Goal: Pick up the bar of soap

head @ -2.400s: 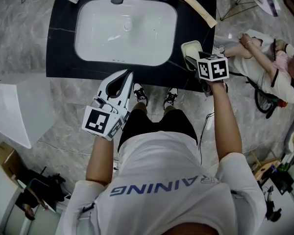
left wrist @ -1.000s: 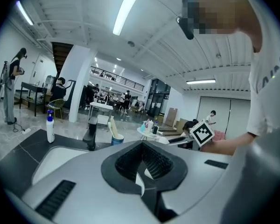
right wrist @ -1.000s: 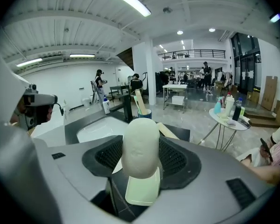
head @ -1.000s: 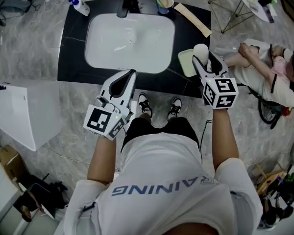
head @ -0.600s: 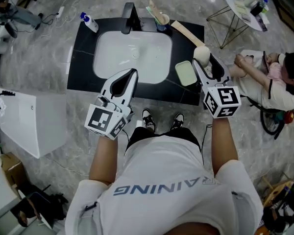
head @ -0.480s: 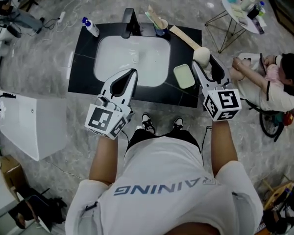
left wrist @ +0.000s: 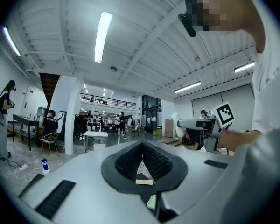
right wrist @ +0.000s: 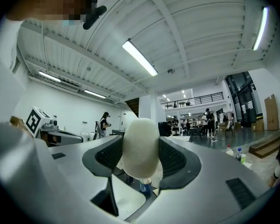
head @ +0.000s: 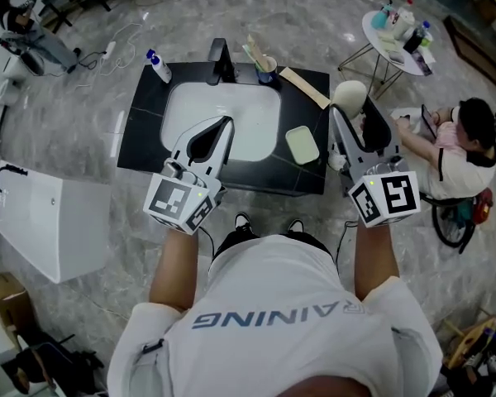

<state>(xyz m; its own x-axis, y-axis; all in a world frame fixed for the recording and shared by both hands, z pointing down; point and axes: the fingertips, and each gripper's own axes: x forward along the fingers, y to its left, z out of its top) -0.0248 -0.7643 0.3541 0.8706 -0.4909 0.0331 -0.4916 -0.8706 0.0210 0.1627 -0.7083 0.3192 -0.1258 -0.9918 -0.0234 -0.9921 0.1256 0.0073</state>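
Observation:
The bar of soap point(head: 350, 97) is an off-white oval, held clear of the black counter point(head: 140, 131) past its right end. My right gripper point(head: 353, 112) is shut on it. In the right gripper view the soap point(right wrist: 140, 146) stands upright between the dark pads point(right wrist: 173, 158), and my right gripper point(right wrist: 141, 141) points level into the hall. The pale green soap dish point(head: 302, 145) lies empty on the counter beside the white sink point(head: 260, 110). My left gripper point(head: 223, 124) hovers over the sink's front, shut and empty; my left gripper point(left wrist: 142, 146) shows its jaws meeting.
A black faucet point(head: 219, 60), a cup with brushes point(head: 266, 66), a spray bottle point(head: 159, 66) and a wooden piece point(head: 304, 87) line the counter's back. A person point(head: 459, 151) sits at right beside a small round table point(head: 397, 30). A white panel point(head: 41, 230) lies left.
My right gripper took the soap out of the green dish and has raised it up and to the right. The left gripper has stayed shut over the sink's front.

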